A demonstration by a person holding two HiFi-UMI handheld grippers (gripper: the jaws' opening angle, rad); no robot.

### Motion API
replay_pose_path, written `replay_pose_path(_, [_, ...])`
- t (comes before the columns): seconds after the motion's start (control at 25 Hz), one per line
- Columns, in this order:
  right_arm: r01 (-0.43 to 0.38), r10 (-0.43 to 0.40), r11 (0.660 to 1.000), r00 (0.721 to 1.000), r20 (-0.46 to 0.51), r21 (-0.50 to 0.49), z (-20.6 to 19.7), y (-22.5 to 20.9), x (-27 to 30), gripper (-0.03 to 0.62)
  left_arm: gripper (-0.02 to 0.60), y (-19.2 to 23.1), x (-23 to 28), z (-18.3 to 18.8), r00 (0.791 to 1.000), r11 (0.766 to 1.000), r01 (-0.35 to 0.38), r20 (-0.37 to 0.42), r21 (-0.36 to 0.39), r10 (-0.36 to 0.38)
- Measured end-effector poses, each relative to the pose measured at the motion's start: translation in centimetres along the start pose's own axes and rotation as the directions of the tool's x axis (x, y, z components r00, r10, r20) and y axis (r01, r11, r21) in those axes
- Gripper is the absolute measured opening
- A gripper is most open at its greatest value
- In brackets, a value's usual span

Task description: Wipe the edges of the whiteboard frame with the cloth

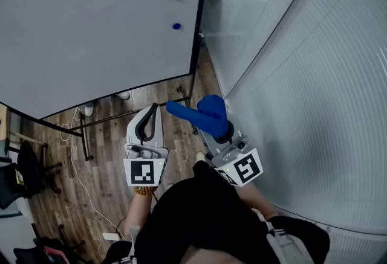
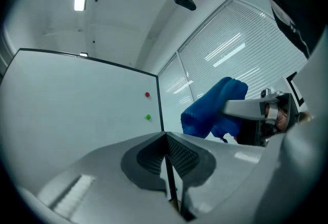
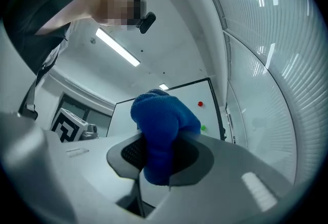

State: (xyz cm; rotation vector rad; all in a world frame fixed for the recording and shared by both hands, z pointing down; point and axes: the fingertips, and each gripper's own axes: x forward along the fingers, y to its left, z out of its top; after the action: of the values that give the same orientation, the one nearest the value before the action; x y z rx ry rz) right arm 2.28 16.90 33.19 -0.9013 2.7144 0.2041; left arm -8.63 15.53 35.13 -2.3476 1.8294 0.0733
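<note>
Close before the person, at 11 o'clock, the left gripper [image 2: 165, 142] hangs with its jaws pressed together on nothing. Beside it, at 1 o'clock, the right gripper [image 3: 157, 140] is clenched on the bunched blue terry cloth [image 1: 204, 113], which is apart from the board. Farther off, toward 12 o'clock, runs the thin black whiteboard frame [image 1: 198, 33]. Wiping seems not yet begun. The next move calls for bringing the cloth onto that right edge and drawing it along.

— Where's the head view looking?
— I'm seeing it facing steeply down from high up, toward the whiteboard [image 1: 91, 27].
— The gripper views?
— Both are riding close behind their jaws, tilting upward; all three are sharing the whiteboard's right edge and the blue cloth [image 1: 208, 110].
</note>
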Motion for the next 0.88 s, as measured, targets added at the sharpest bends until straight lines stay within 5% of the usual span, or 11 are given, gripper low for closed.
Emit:
replay_pose_path(0.64, [-0.163,0.162,0.986,0.987,0.019,0.043,-2.1,-12.1,5.8,0.118,0.000,0.8,12.2,-1.8,0.995,0.995,-0.104,0.009,0.005,0.104])
replay_pose_path(0.88, [-0.138,0.137,0.990,0.990,0.038,0.028,-2.5,-15.5,10.9,0.123,0.001,3.7,16.8,-2.9,0.999,0.999,-0.037,0.015,-0.020,0.038])
